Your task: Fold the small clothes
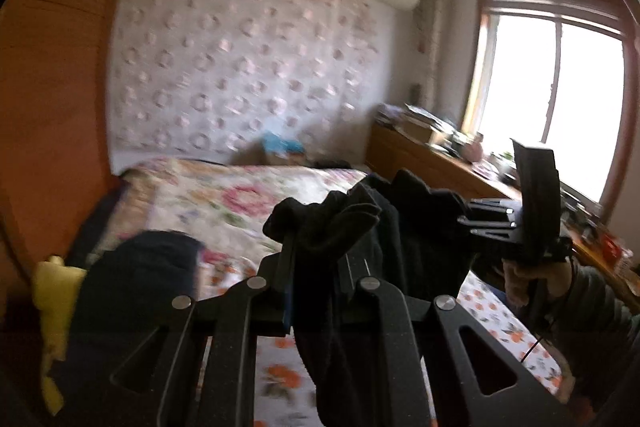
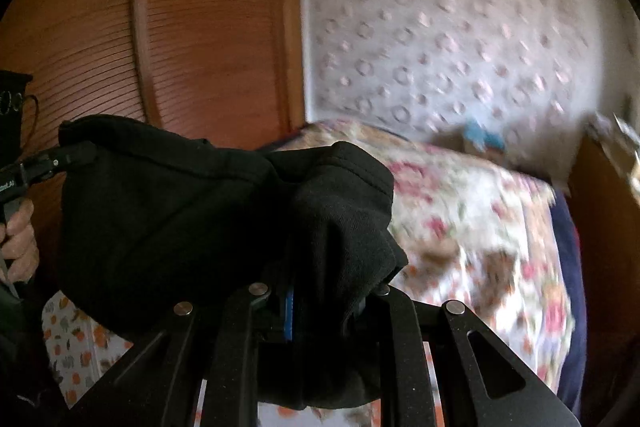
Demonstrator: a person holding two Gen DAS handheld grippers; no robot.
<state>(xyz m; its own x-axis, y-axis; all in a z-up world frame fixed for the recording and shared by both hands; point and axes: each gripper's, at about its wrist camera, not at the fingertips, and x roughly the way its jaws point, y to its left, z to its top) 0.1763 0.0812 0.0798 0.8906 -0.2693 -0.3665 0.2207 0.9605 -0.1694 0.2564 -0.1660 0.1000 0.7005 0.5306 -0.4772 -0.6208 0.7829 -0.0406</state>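
The black garment (image 1: 360, 227) hung stretched between both grippers above the bed (image 1: 224, 203), its long axis running hand to hand. The left gripper (image 1: 320, 247) and right gripper (image 2: 320, 267) each had fingers clenched on an end.

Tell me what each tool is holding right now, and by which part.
Both grip one black garment, lifted above the bed. The left tool pinches a bunched top edge; the right tool pinches the opposite top edge.

Both grippers are matte black: the left gripper (image 1: 320, 247) shows slotted linkage bars, round silver pivot pins and a blue pad edge; a grey-green sleeve (image 1: 600, 311) trails a thin black cable.
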